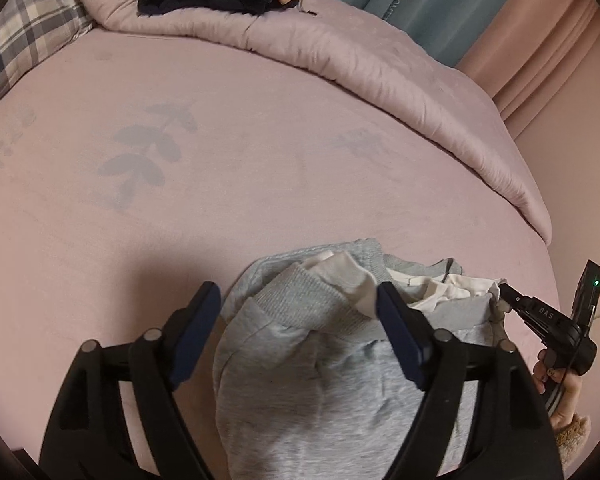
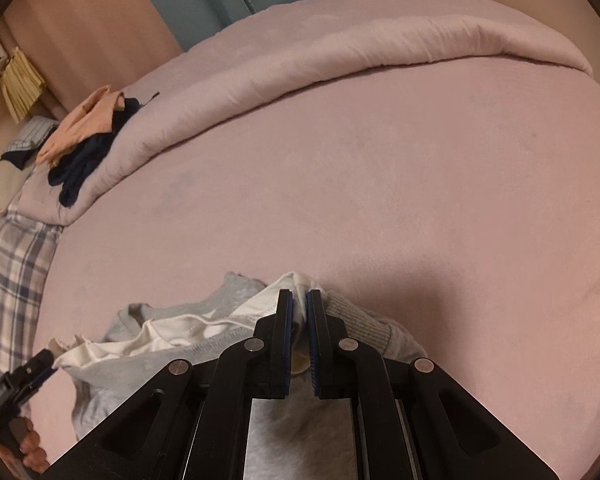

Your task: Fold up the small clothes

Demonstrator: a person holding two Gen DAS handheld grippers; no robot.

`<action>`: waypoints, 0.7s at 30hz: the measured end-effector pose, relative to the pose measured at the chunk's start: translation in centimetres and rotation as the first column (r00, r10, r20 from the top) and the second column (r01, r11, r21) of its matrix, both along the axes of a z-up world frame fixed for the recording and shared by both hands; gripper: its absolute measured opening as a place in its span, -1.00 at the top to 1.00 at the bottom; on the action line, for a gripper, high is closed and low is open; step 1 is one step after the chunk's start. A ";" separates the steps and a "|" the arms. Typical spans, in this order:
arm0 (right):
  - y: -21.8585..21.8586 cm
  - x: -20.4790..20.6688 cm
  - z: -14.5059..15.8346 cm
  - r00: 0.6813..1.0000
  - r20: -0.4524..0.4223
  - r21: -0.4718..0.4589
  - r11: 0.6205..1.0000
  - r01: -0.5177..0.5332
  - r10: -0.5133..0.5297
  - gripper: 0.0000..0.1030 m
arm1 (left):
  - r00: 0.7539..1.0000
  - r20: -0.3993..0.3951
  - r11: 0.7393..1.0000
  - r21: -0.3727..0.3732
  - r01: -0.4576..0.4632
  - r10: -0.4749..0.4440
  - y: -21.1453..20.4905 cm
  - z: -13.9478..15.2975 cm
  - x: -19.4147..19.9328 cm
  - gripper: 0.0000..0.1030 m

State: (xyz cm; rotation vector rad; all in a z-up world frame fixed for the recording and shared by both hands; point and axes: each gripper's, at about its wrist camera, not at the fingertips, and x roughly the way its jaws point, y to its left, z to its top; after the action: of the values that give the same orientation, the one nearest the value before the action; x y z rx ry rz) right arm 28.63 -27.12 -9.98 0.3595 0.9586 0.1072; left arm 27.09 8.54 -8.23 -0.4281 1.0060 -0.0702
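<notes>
One small grey sweatshirt (image 1: 312, 368) with white lining and ribbed cuffs lies crumpled on the pink bed (image 1: 260, 160). The left gripper (image 1: 300, 312) straddles it, jaws wide, gripping nothing. The right gripper (image 2: 299, 312) pinches its white edge, jaws nearly closed. Its lower part is cut off.

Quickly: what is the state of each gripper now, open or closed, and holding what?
Left gripper: open, above the grey garment, not gripping it.
Right gripper: closed on the garment's white inner fabric.
</notes>
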 end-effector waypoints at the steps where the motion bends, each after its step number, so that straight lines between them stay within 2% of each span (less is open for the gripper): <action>1: 0.0 0.1 -0.1 1.000 -0.003 -0.002 1.000 0.002 -0.002 0.84 | 1.000 -0.008 1.000 -0.007 -0.001 0.001 0.2 -0.1 -0.1 -0.57; 6: 0.3 0.5 -0.7 1.000 -0.013 -0.021 1.000 0.006 -0.007 0.84 | 1.000 0.021 1.000 0.007 0.007 -0.007 0.6 0.8 -0.8 -0.60; 10: 0.4 0.8 -0.9 1.000 -0.017 -0.039 0.999 0.011 -0.012 0.85 | 0.999 0.049 1.000 0.007 -0.009 0.008 1.2 1.8 -1.2 -0.72; 13: 0.4 1.1 -1.2 1.000 -0.022 -0.041 0.999 0.015 -0.016 0.85 | 1.000 0.029 1.000 0.009 -0.003 0.003 1.4 1.4 -1.2 -0.72; 21: 0.9 2.0 -1.9 0.999 -0.043 -0.073 0.997 0.020 -0.023 0.84 | 0.996 -0.089 0.997 0.071 0.016 -0.009 0.7 -2.2 -1.8 -0.70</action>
State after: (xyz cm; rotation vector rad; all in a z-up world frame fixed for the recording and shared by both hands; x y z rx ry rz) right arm 30.61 -26.24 -11.87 0.3063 0.9991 0.0451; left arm 25.30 9.23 -10.48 -0.3617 1.0953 -0.0262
